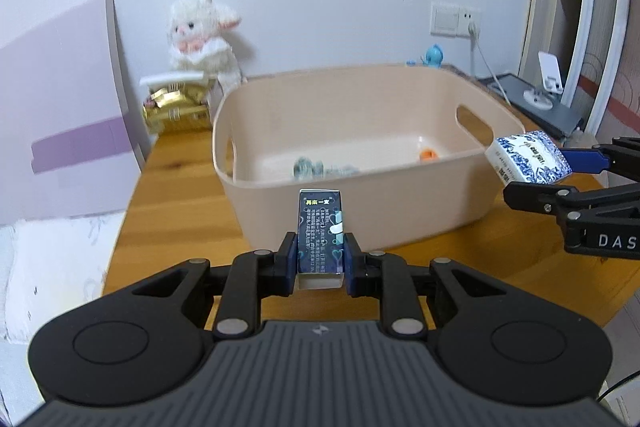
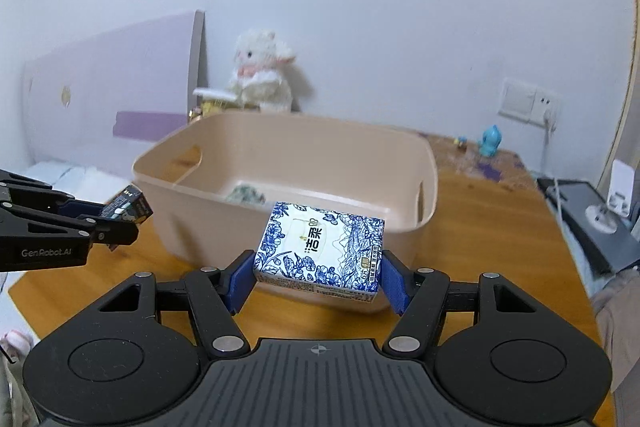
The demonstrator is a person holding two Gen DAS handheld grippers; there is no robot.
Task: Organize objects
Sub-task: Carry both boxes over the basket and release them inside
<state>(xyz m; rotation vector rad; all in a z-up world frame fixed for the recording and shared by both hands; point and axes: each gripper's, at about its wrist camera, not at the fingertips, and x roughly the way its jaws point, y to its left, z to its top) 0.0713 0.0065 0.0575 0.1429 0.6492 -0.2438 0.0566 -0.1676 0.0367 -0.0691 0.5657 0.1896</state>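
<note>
Transport is the step in hand: your left gripper (image 1: pixel 321 259) clamps the dark slim box (image 1: pixel 320 229) before the beige bin (image 1: pixel 384 211), your right gripper (image 2: pixel 318 277) clamps the tissue pack (image 2: pixel 320 247) by its rim, so next carry both over and release.

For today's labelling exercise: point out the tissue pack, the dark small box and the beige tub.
tissue pack (image 2: pixel 320 247), right wrist view, printed top face
dark small box (image 1: pixel 320 231), left wrist view, printed face
beige tub (image 1: pixel 360 203), left wrist view, near outer wall
</note>
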